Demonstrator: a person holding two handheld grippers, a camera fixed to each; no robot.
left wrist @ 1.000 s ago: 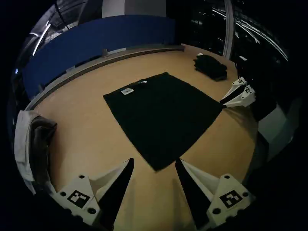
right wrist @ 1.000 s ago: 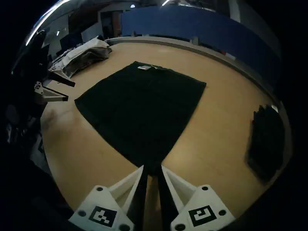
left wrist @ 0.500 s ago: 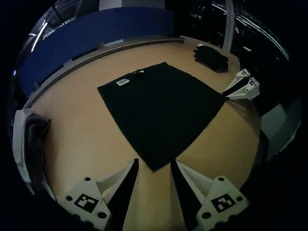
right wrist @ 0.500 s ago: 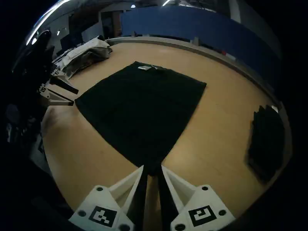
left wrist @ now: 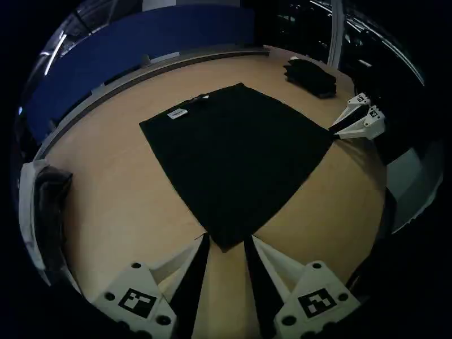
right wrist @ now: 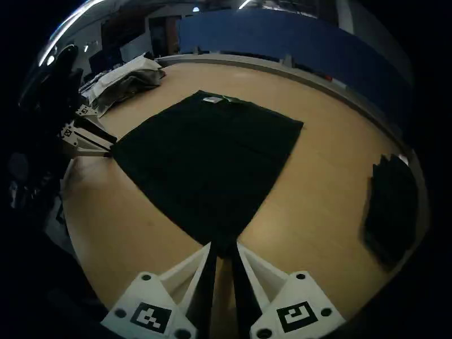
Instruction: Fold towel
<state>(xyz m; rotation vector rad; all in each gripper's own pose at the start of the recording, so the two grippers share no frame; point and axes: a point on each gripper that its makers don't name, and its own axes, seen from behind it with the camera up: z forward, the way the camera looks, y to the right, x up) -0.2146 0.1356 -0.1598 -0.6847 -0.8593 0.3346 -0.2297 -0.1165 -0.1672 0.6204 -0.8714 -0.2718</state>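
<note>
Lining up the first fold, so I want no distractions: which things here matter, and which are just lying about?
In the job: black towel, left claw, right claw.
Lying about: folded dark stack, grey-white cloth pile, blue partition.

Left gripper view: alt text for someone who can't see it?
A dark towel lies flat on a wooden table, its near corner between the open fingers of the left gripper. The right gripper grips its right-hand corner.
</note>
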